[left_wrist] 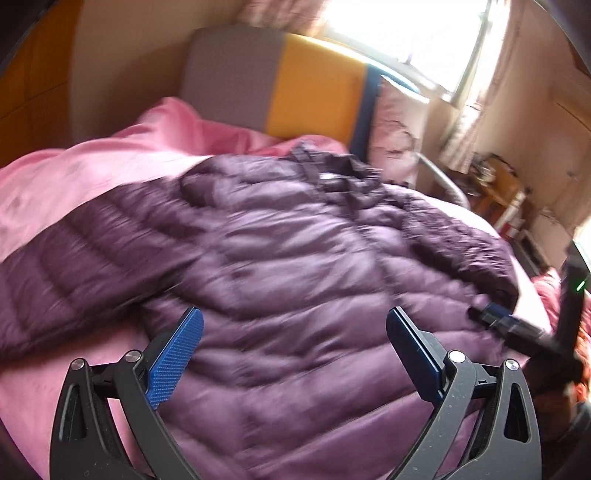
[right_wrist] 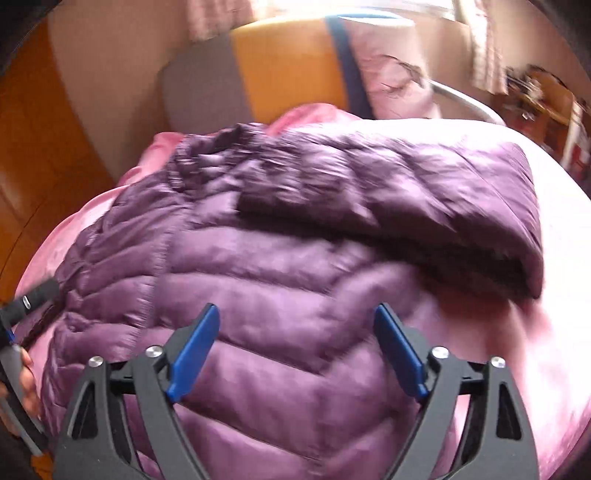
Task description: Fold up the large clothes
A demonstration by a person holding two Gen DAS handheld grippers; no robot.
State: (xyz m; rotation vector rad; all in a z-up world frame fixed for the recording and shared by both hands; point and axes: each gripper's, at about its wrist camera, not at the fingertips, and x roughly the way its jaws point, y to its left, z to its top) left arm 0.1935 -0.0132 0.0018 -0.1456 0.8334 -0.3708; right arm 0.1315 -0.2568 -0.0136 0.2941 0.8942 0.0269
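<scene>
A purple quilted puffer jacket (left_wrist: 295, 251) lies spread on a bed with a pink cover (left_wrist: 92, 173). In the left wrist view one sleeve stretches out to the left. In the right wrist view the jacket (right_wrist: 266, 288) has its right sleeve folded across the chest. My left gripper (left_wrist: 295, 332) is open and empty above the jacket's lower body. My right gripper (right_wrist: 295, 332) is open and empty above the jacket's hem area. The right gripper also shows at the left wrist view's right edge (left_wrist: 495, 317). The left gripper shows at the right wrist view's left edge (right_wrist: 26, 302).
A grey, yellow and blue headboard (left_wrist: 288, 85) stands behind the bed with a pink patterned pillow (left_wrist: 399, 129) leaning on it. A bright curtained window (left_wrist: 406, 33) is behind. A cluttered wooden side table (left_wrist: 495, 184) stands right of the bed. A wooden wardrobe (right_wrist: 33, 140) is on the left.
</scene>
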